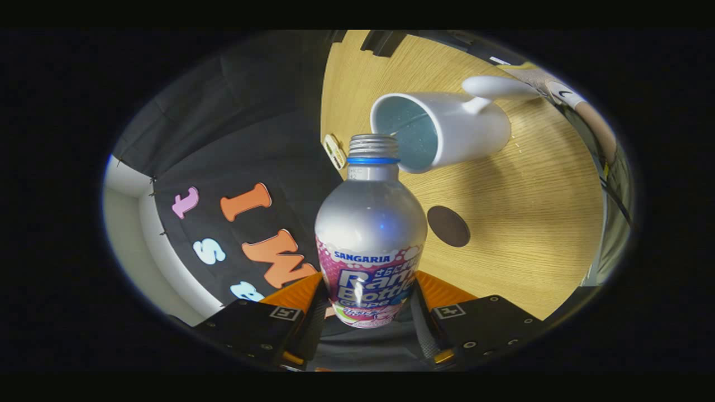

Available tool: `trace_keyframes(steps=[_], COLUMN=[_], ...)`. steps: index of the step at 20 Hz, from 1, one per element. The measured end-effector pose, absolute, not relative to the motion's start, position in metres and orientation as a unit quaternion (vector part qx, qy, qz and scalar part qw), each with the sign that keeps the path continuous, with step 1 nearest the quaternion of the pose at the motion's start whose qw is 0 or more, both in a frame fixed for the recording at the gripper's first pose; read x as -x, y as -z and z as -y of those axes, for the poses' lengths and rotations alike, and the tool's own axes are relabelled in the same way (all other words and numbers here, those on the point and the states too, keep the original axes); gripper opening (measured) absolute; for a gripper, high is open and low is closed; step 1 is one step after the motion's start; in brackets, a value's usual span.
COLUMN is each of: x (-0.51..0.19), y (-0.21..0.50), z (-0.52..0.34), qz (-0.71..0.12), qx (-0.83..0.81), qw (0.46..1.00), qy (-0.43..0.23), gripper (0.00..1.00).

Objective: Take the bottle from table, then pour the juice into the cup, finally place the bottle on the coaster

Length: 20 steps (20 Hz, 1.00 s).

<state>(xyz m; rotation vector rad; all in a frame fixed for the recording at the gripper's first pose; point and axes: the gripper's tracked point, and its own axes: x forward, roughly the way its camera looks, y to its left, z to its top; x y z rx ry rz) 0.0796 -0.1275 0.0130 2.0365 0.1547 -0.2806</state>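
The gripper has both fingers pressed against the lower sides of a silver aluminium juice bottle, so the jaws are closed on it; the bottle's base sits down between the fingers and its very bottom is hidden by them. The camera is rolled well over, so the wooden table appears stood on end, and the bottle is evidently tipped on its side with the gripper. Its threaded neck is uncapped, with a blue ring below the thread, and its mouth lies just at the rim of a white mug with a pale blue inside. A thin clear thread seems to run from the mouth into the mug, but it is faint and hard to be sure of; the liquid level inside the mug cannot be made out.

The mug's handle points toward the table's far edge. A round dark coaster lies bare on the wood near the mug, apart from it and just beside the bottle's shoulder. A small pale tag sits at the table's edge, partly hidden behind the bottle neck.
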Motion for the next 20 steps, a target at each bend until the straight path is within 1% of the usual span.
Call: trace_keyframes(steps=[20], x=[-0.0842], y=[-0.0184], z=[0.1273], qz=[-0.052], qx=[-0.861], qw=[0.493], qy=[0.118], gripper=[0.71])
